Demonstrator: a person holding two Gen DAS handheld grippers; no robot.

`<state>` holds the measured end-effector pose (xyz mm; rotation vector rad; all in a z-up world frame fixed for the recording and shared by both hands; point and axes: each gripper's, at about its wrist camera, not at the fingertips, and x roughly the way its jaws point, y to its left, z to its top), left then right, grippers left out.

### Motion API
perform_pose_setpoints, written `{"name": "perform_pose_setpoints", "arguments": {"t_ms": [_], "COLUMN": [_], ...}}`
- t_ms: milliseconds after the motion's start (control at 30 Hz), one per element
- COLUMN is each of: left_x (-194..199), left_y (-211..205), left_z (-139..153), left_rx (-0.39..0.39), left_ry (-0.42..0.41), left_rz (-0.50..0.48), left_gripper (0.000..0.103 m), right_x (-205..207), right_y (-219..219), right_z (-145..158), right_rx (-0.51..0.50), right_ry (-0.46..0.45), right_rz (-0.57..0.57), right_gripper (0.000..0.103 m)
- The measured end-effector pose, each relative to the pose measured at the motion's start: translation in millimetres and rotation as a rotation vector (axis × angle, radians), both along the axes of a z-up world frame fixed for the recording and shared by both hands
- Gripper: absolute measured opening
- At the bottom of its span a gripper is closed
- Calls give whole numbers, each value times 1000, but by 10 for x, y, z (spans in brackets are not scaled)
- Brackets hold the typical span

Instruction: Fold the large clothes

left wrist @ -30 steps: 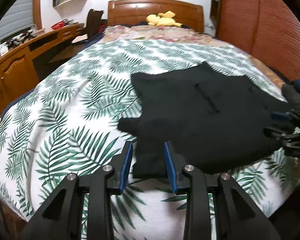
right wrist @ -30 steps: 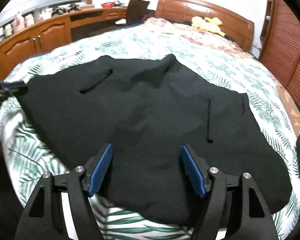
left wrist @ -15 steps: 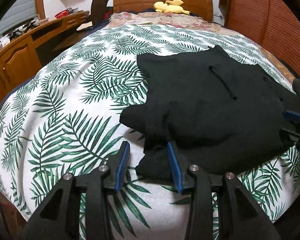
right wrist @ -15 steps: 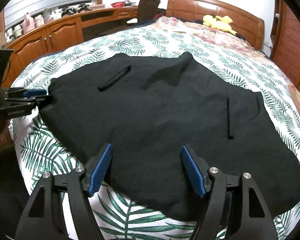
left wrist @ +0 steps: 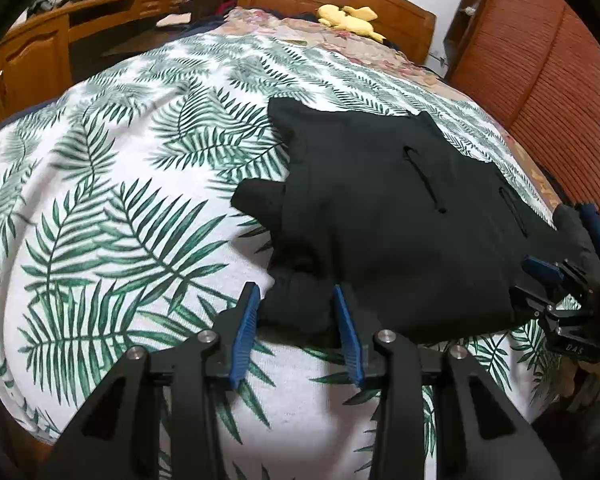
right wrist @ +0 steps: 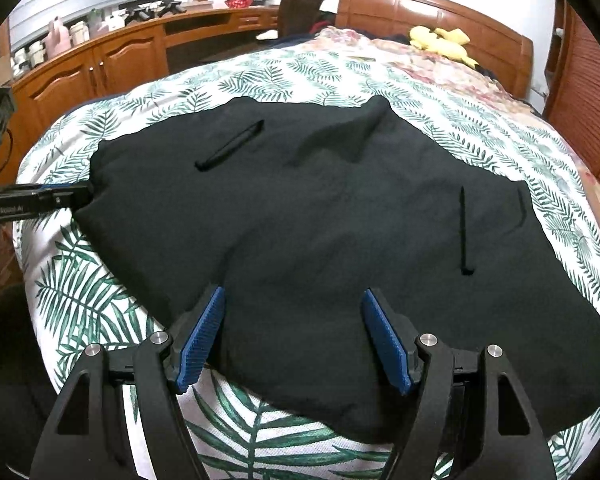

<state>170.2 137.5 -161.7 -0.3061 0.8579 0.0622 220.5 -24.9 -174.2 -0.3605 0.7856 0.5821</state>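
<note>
Left wrist view: left claw [left wrist: 296,322] has been closing around, perhaps not yet pinching, the black garment's [left wrist: 400,216] corner; right claw [right wrist: 294,332] spread; garment still unfolded on bed [left wrist: 112,200].

One black garment [right wrist: 320,232], two tools [left wrist: 296,328], one bed [left wrist: 100,200].

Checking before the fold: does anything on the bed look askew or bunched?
Yes. The black garment lies mostly flat, but its near-left corner is bunched into a lump between the left gripper fingers.
</note>
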Motion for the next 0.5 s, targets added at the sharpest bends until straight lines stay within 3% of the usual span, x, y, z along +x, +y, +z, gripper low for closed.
{"name": "perform_pose_setpoints", "arguments": {"t_ms": [100,333,500], "left_x": [-22,-32,104], "left_y": [-82,-338,-804], "left_z": [98,715,1214], "left_rx": [56,123,195], "left_ry": [-26,-148,-223], "left_rz": [-4,-15,-104], "left_gripper": [9,3,2], "right_x": [28,7,28], "right_y": [-6,-70,-515], "right_z": [-7,32,319], "right_rx": [5,-11,60], "right_ry": [21,6,-46], "right_rz": [5,12,-71], "right_gripper": [73,69,68]}}
